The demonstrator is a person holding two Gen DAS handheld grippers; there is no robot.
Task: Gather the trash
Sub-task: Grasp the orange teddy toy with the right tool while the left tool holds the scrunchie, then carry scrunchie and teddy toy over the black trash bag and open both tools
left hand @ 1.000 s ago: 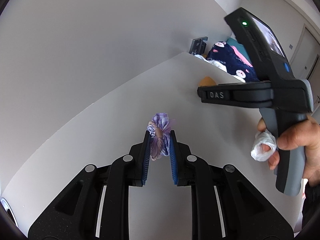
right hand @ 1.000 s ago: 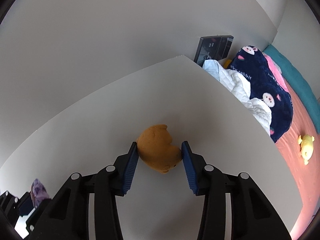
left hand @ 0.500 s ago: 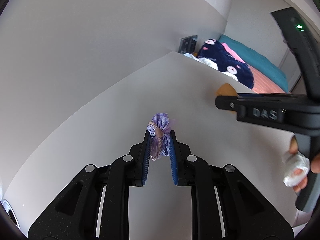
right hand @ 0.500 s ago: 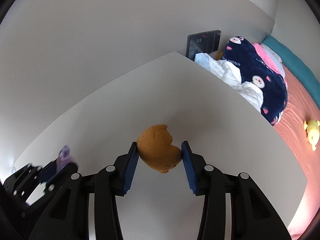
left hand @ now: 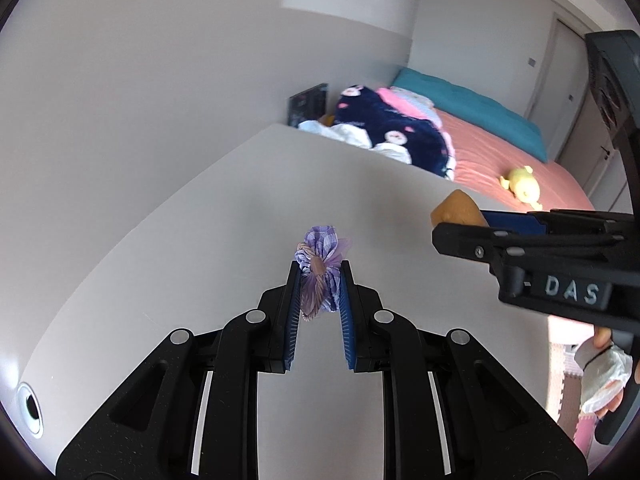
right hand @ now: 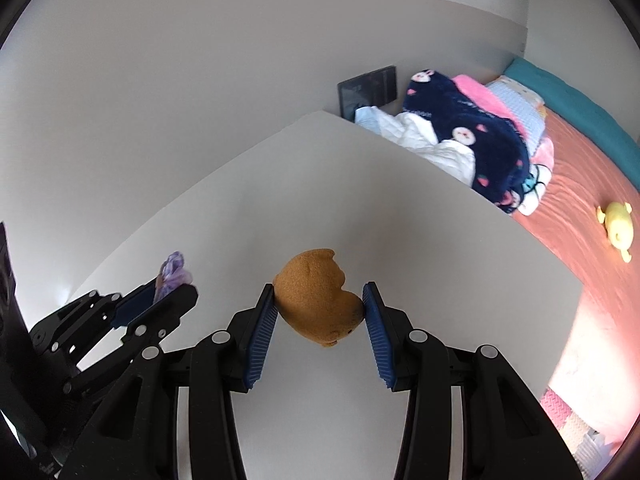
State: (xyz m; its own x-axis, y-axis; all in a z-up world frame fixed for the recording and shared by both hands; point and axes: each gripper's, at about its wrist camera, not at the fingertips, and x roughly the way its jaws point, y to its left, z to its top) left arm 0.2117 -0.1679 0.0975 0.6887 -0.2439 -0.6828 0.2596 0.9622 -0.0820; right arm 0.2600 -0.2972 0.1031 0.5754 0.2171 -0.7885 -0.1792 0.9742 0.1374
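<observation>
My left gripper is shut on a crumpled purple checked scrap and holds it above the white table. My right gripper is shut on a brown fuzzy lump, also held above the table. In the left wrist view the right gripper sits at the right with the brown lump at its tip. In the right wrist view the left gripper sits at the lower left with the purple scrap.
The table ends at a bed with a pink sheet, a dark blue blanket, white cloth and a yellow plush toy. A dark panel stands at the wall. A cable hole is at the table's near left.
Both grippers have lifted and turned right, each holding its item, so more of the bed shows. The right gripper has shifted lower and further right in the left wrist view.
</observation>
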